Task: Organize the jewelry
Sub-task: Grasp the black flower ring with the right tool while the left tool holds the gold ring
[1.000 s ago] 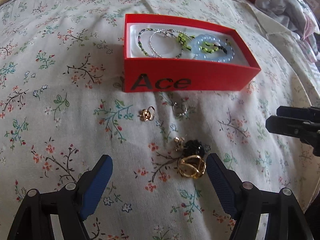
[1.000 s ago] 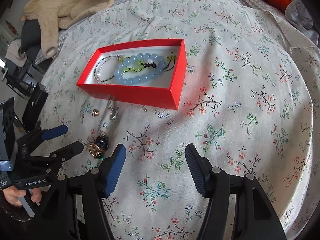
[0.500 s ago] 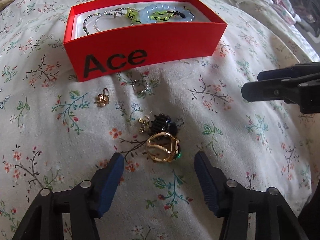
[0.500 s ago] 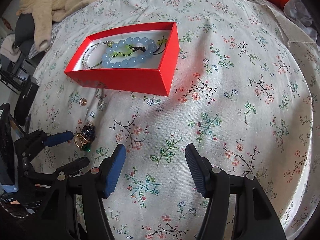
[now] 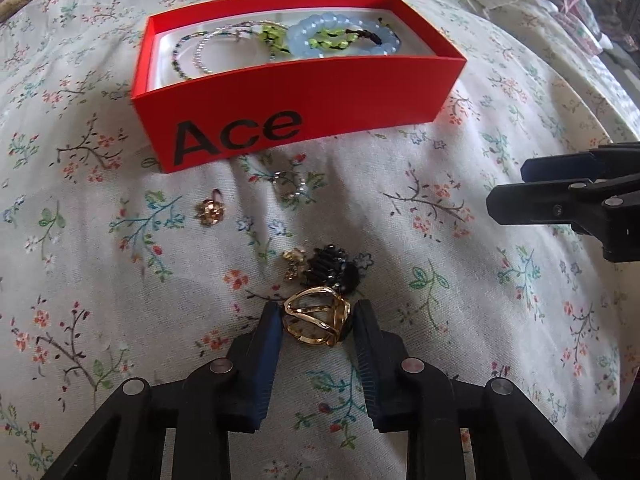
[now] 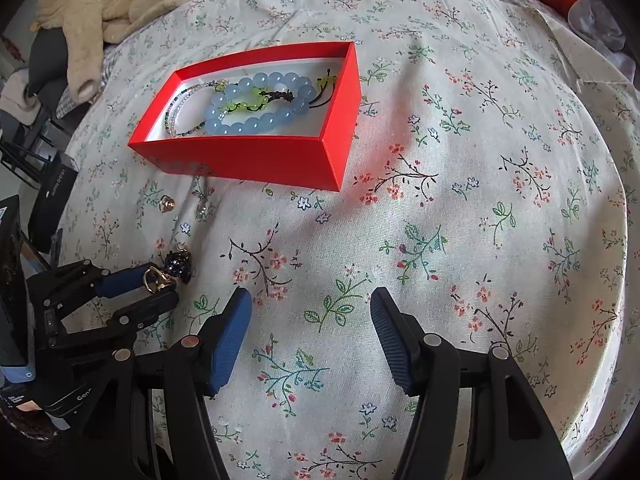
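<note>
Closing in from both sides, the left gripper (image 5: 318, 322) now has its blue pads right against the gold openwork ring (image 5: 316, 316), which lies on the floral bedspread (image 5: 460, 320); a second ago those pads stood wide apart with the ring lying loose between them, nearer the right-hand one. Its jaws have just been narrowing, and both pads appear to touch the ring's flanks. From the right wrist view the same ring (image 6: 157, 280) sits pinched between the two fingers of that gripper (image 6: 158, 285), low on the left side of the picture.

Just beyond the ring, touching or nearly so, lies a black beaded piece (image 5: 334, 268) with a small gold charm (image 5: 294, 262) at its left. Further up the cloth, well apart from these, rest a small gold flower earring (image 5: 210, 212) and, to its right, a thin silver ring (image 5: 290, 186). None of these have shifted on the cloth, though the camera now sits closer and has rolled a little, so the red box (image 5: 312, 96) marked "Ace" looks larger and tilted. Inside it lie thin beaded strands (image 5: 200, 54), a green beaded piece (image 5: 328, 40) and a pale blue bead bracelet (image 5: 340, 36).

At the far right, the right gripper (image 6: 310, 330) hovers above bare cloth with its jaws spread and nothing between them, just as it was a second ago.
</note>
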